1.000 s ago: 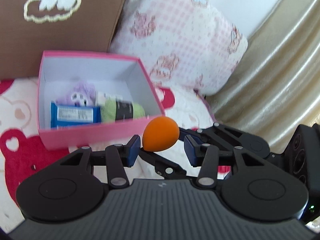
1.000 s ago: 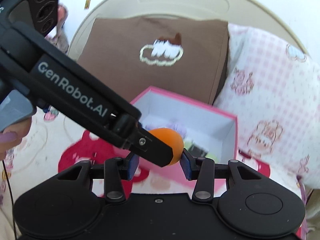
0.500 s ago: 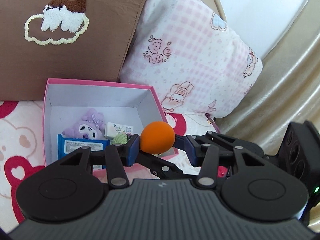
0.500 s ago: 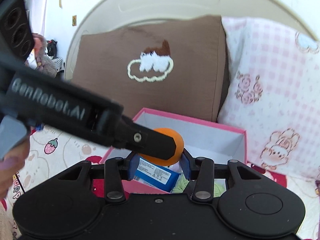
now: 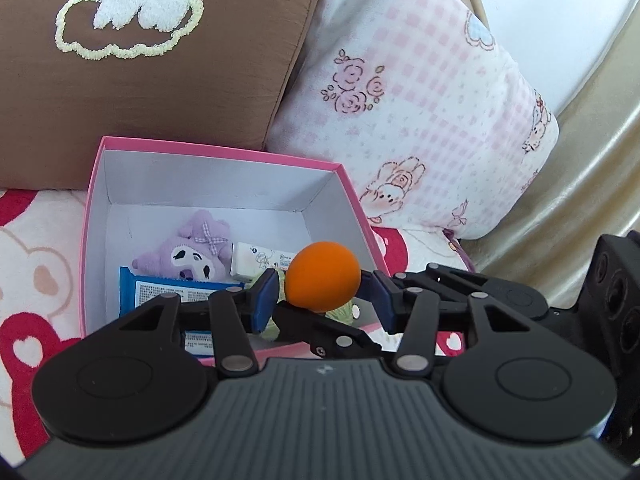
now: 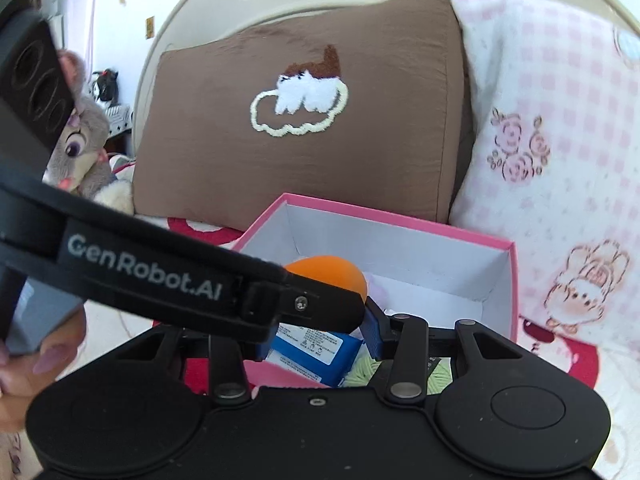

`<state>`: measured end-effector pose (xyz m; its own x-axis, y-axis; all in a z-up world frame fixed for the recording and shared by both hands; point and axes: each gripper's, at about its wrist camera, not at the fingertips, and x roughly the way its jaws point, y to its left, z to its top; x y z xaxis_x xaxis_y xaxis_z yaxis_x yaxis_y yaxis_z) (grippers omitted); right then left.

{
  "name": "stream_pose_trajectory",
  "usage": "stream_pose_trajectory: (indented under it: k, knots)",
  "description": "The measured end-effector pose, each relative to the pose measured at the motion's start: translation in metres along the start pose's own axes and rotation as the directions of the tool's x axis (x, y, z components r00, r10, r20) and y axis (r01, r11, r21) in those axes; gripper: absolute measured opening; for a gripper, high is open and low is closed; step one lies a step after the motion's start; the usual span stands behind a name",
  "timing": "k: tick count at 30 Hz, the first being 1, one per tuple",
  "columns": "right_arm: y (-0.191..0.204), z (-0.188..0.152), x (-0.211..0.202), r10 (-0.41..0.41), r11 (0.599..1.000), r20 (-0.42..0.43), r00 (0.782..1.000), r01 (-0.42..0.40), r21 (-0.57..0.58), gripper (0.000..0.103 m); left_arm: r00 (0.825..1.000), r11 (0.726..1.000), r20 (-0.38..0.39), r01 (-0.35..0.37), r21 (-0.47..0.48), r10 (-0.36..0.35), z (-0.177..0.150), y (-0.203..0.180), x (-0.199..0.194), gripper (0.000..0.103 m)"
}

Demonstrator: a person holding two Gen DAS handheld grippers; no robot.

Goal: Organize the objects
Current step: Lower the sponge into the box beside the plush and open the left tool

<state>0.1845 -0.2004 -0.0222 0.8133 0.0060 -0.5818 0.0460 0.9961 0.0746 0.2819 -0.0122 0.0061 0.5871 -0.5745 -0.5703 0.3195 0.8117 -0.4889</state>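
Two tongs met on one orange egg-shaped foam ball (image 5: 323, 276), carried above the near edge of the open pink cardboard box (image 5: 216, 151), probably for dropping inside. Over that box the right tongs (image 6: 318, 336) clamped the ball; the left tongs (image 5: 322, 300) flanked it, though whether their pads pressed it could not be told.

Green yarn ball (image 5: 340, 314) mostly hidden behind gripper parts; blue packet's (image 6: 320, 350) ends covered too

Orange egg-shaped ball (image 5: 323, 276) above open pink box (image 5: 224, 152) holding purple plush (image 5: 188, 250), blue packet (image 5: 168, 292).
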Motion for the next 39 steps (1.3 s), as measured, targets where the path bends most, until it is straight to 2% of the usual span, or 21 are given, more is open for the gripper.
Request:
stream_pose_trajectory:
  k: [3, 7, 10, 13, 16, 18, 22, 30, 39]
  knots:
    - [-0.016, -0.003, 0.013, 0.016, 0.997, -0.011, 1.000, -0.015, 0.072, 0.048, 1.000, 0.998, 0.006, 0.025, -0.049, -0.025, -0.001, 0.012, 0.011, 0.048]
    - [-0.028, -0.009, 0.031, -0.035, 0.994, -0.026, 0.999, 0.038, 0.099, 0.048, 0.999, 0.994, -0.004, 0.048, -0.096, -0.049, -0.006, 0.026, 0.029, 0.048]
    - [-0.036, -0.015, 0.043, -0.051, 0.990, -0.037, 0.998, 0.055, 0.128, 0.048, 0.999, 0.991, 0.022, 0.051, -0.125, -0.048, -0.015, 0.032, 0.045, 0.047]
    - [-0.036, -0.023, 0.056, -0.095, 0.990, -0.053, 0.994, 0.100, 0.103, 0.048, 1.000, 0.990, 0.019, 0.027, -0.137, -0.024, -0.026, 0.036, 0.063, 0.040]
    - [-0.034, -0.027, 0.065, -0.150, 0.986, -0.073, 0.986, 0.155, 0.065, 0.048, 0.999, 0.987, 0.030, 0.037, -0.158, -0.032, -0.032, 0.043, 0.074, 0.037]
    - [-0.034, -0.028, 0.068, -0.168, 0.984, -0.075, 0.983, 0.172, 0.052, 0.048, 0.998, 0.984, 0.038, 0.051, -0.172, -0.045, -0.033, 0.047, 0.077, 0.037]
    - [-0.040, -0.029, 0.074, -0.164, 0.982, -0.082, 0.983, 0.171, 0.086, 0.050, 0.998, 0.980, 0.046, 0.051, -0.191, -0.043, -0.032, 0.052, 0.079, 0.037]
    - [-0.052, -0.033, 0.078, -0.206, 0.964, -0.087, 0.975, 0.217, 0.151, 0.054, 0.998, 0.969, 0.032, 0.062, -0.237, -0.056, -0.026, 0.063, 0.077, 0.038]
    - [-0.054, -0.028, 0.072, -0.196, 0.964, -0.088, 0.977, 0.209, 0.166, 0.054, 1.000, 0.975, 0.003, -0.022, -0.221, 0.023, -0.022, 0.068, 0.073, 0.038]
